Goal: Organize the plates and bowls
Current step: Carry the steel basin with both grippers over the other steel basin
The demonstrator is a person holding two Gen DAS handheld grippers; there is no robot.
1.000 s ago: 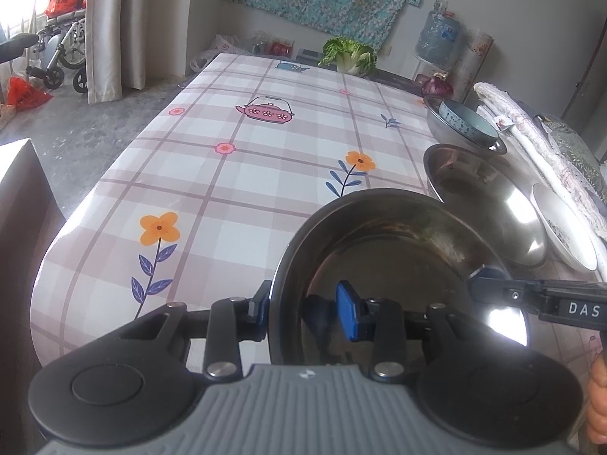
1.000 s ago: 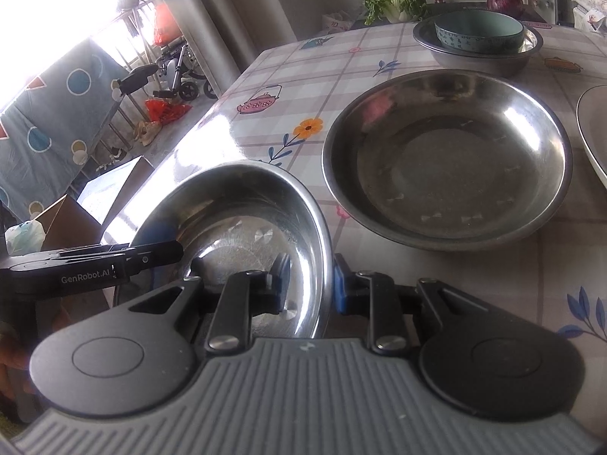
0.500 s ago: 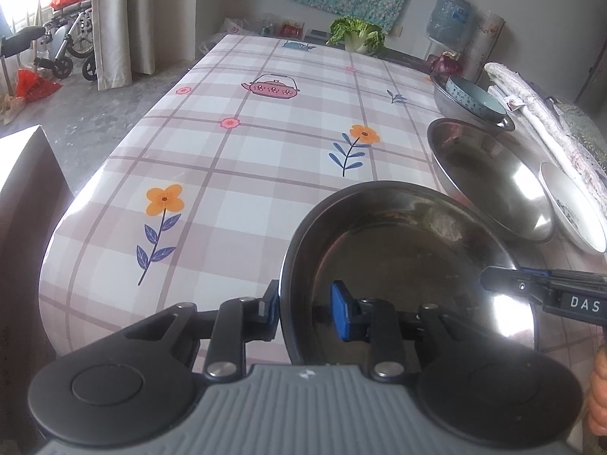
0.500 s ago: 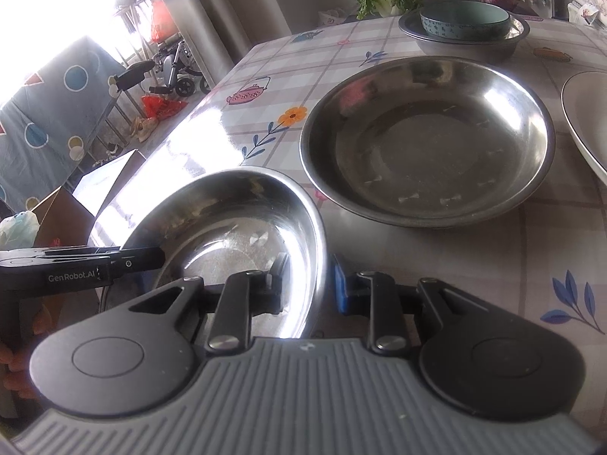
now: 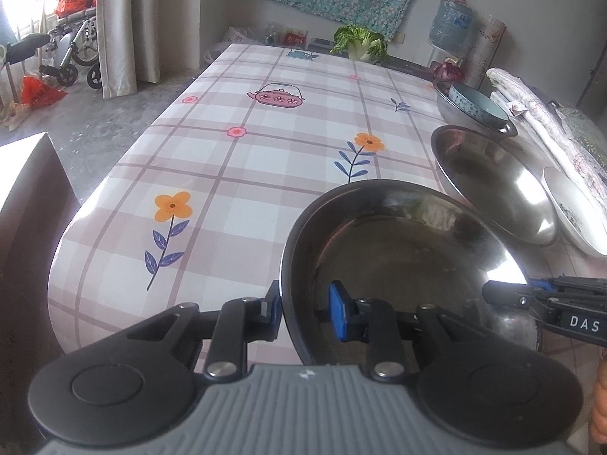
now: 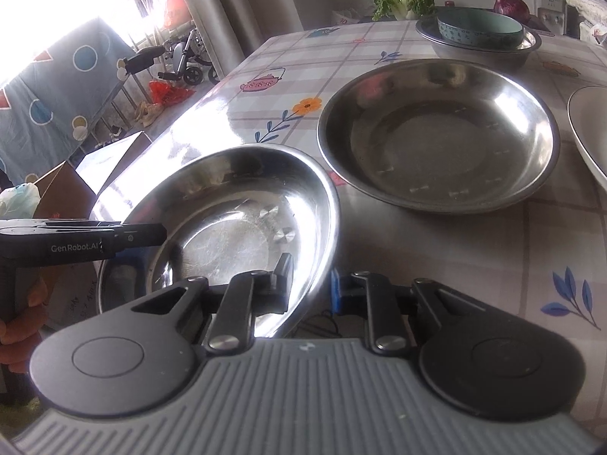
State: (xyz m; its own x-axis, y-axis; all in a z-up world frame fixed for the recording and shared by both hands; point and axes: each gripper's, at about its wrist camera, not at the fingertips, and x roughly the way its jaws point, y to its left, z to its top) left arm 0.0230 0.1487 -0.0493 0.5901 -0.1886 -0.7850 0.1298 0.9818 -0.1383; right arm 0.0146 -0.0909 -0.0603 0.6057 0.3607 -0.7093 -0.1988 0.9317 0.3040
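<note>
A small steel bowl [image 5: 398, 250] hangs tilted at the near edge of the table [image 5: 265, 151]. My left gripper [image 5: 303, 303] is shut on its left rim, one pad outside and the blue pad inside. My right gripper [image 6: 309, 284] has the bowl's [image 6: 227, 208] right rim between its jaws, which are closing on it. Each wrist view shows the other gripper across the bowl: the right gripper [image 5: 493, 288] and the left gripper [image 6: 144, 235]. Just beyond lies a larger steel bowl [image 6: 436, 136]. Behind it a teal bowl [image 6: 478, 30] sits inside a steel basin [image 6: 531, 43].
A white plate [image 6: 592, 132] lies right of the larger bowl, with a rolled cloth [image 5: 542, 121] beyond it. A cabbage [image 5: 360, 43] and a red onion [image 5: 449, 72] sit at the far end. A cardboard box [image 5: 26, 235] stands left of the table.
The left jaws have narrowed onto the bowl's rim, and the right jaws have narrowed slightly. Both views have tipped a little, bringing more of the table's far end into view.
</note>
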